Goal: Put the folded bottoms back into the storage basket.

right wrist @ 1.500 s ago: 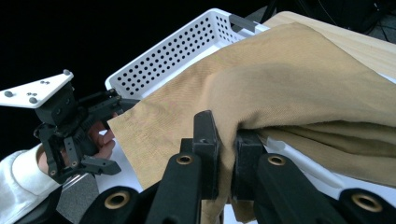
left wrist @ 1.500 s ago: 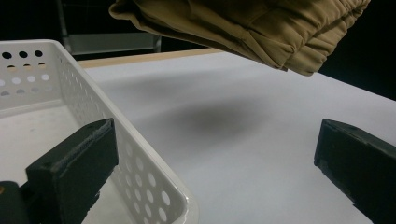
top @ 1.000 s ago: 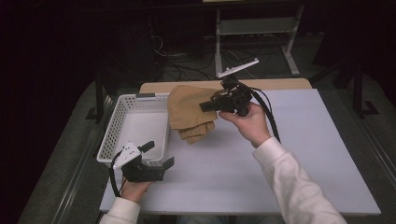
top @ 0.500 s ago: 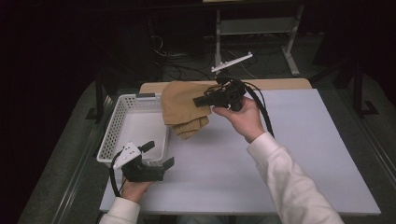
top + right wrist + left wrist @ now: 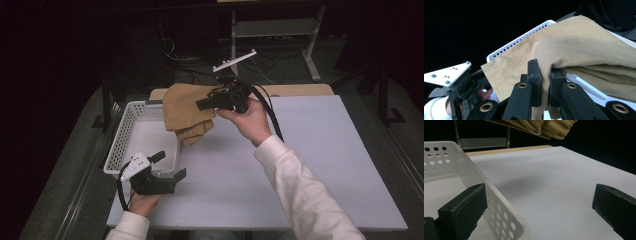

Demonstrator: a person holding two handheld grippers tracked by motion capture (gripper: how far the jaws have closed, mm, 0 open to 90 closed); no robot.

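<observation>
Compared with a second earlier, the right gripper (image 5: 202, 104) is now carrying the tan cloth (image 5: 185, 111) a little higher and further toward the left side of the table, so the cloth is hanging partly over the near right corner of the white basket (image 5: 120, 142) rather than beside it. Its jaws are pressing together on a fold of the cloth, as the right gripper view is showing, with fabric bunching between the two black pads (image 5: 534, 75). From those jaws the cloth is spreading away to the left and sagging downward, its long side running roughly along the basket's far end, and the basket's open floor is lying just below and to the left of it. The left gripper (image 5: 167, 165) is resting low at the basket's near right corner, jaws standing wide apart with nothing between them; the basket's perforated rim (image 5: 506, 217) is running up between them. So the right hand is the one nearer the cloth, and the drop into the basket looks to be a short move leftward and down. The cloth's lower edge is cut off in the left gripper view (image 5: 544, 127), and how much of it is already over the basket is hard to judge.
</observation>
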